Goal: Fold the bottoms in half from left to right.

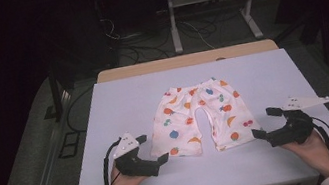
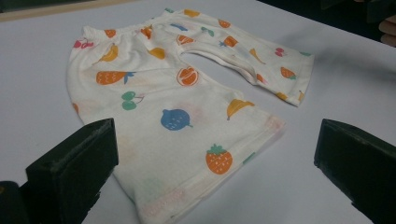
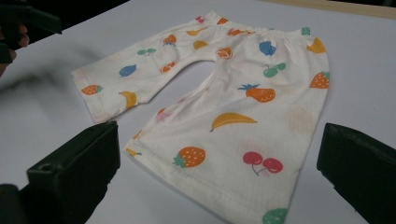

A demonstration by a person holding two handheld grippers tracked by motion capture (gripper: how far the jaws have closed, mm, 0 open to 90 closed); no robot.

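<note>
left gripper (image 1: 154, 148): jaws spread, empty, just beside the left leg hem | right gripper (image 1: 264, 122): jaws spread, empty, just beside the right leg hem | shorts (image 1: 200, 116): flat on the table (image 1: 118, 100), mid-table, waistband at the far side

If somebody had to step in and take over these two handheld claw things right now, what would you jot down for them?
Left gripper: jaws wide open, holding nothing, just short of the hem of the shorts' leg on its side.
Right gripper: jaws open, empty, beside the hem of the other leg.
Shorts: white with a fruit print, spread flat in the middle of the white table, waistband on the far side, both leg hems toward the person.
Done: the shorts lie smooth, with no fold in them.
Left: nothing is gripped yet. Probably each gripper should close on its near leg hem and folding begins from there.
</note>
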